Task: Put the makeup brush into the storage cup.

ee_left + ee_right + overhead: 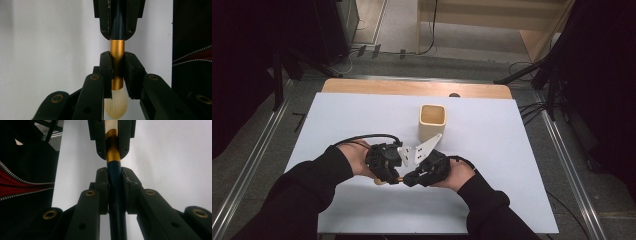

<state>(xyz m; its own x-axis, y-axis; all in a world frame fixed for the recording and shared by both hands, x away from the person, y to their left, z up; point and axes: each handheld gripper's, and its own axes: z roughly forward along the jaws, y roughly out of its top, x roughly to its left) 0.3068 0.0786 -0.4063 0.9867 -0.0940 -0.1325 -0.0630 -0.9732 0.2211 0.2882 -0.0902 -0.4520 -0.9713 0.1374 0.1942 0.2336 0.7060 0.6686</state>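
Presently the work in hand is a handover of a makeup brush (117, 53) between the two grippers, held above the near middle of the white tabletop (337, 115). In the left gripper view, the left gripper (117, 72) is pinched on the brush's gold ferrule, with the pale bristles hanging below the pads toward the camera. In the right gripper view, the right gripper (114, 192) is pressed onto the dark handle just short of that ferrule, so both grips bear on the brush at once, jaw tips close to each other but on separate parts of it. In the high view the two hands meet knuckle to knuckle, forearms coming in from the near edge and converging, the left gripper (384, 161) pointing right and the right gripper (426, 170) pointing left, roughly level. Farther off, just beyond the right gripper, stands an open beige square cup (432, 121), upright and apparently empty. Judged from this, the next move calls for one gripper to release, probably the left, so that the other can carry the brush to the cup; releasing before the second grip is secure risks a drop.
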